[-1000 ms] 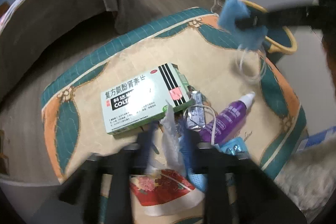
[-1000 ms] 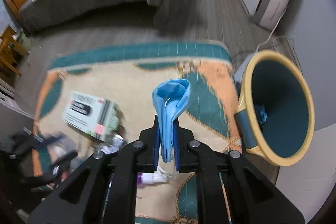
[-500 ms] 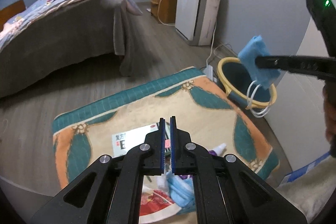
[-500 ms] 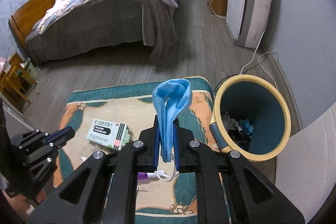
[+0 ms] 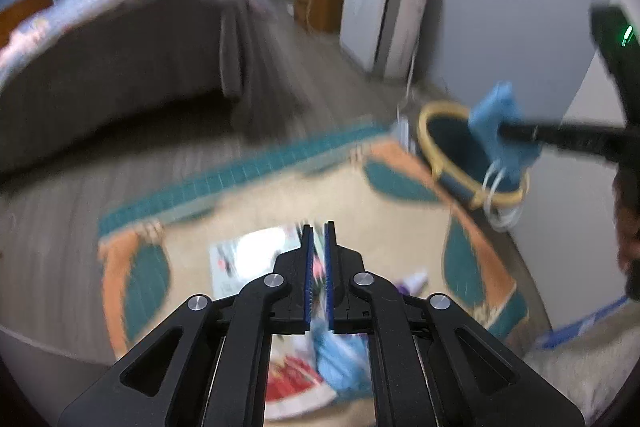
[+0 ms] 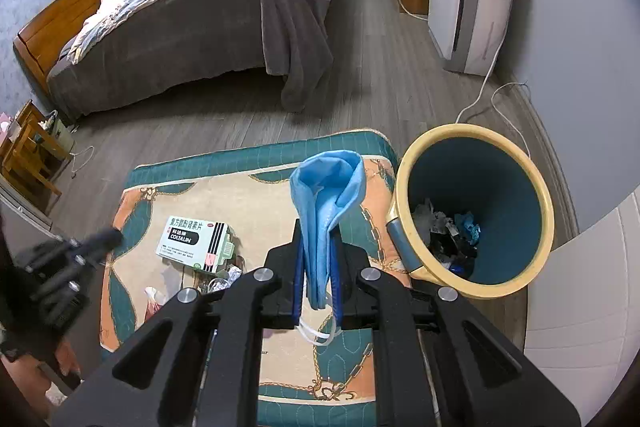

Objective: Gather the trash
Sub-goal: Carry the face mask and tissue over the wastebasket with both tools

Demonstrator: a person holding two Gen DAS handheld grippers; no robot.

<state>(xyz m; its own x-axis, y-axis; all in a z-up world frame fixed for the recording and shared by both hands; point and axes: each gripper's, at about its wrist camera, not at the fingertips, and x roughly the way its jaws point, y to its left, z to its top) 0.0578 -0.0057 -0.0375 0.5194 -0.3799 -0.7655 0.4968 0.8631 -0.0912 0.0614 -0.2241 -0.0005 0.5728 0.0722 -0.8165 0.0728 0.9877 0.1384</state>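
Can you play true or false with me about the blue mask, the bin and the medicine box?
1. The right gripper is pinching the blue mask. True.
2. The mask is already inside the bin. False: it is in the gripper, beside the bin.
3. The bin has trash in it. True.
4. The medicine box lies on the bed. False: it lies on the mat.
5. The left gripper holds the box. False: it holds nothing.
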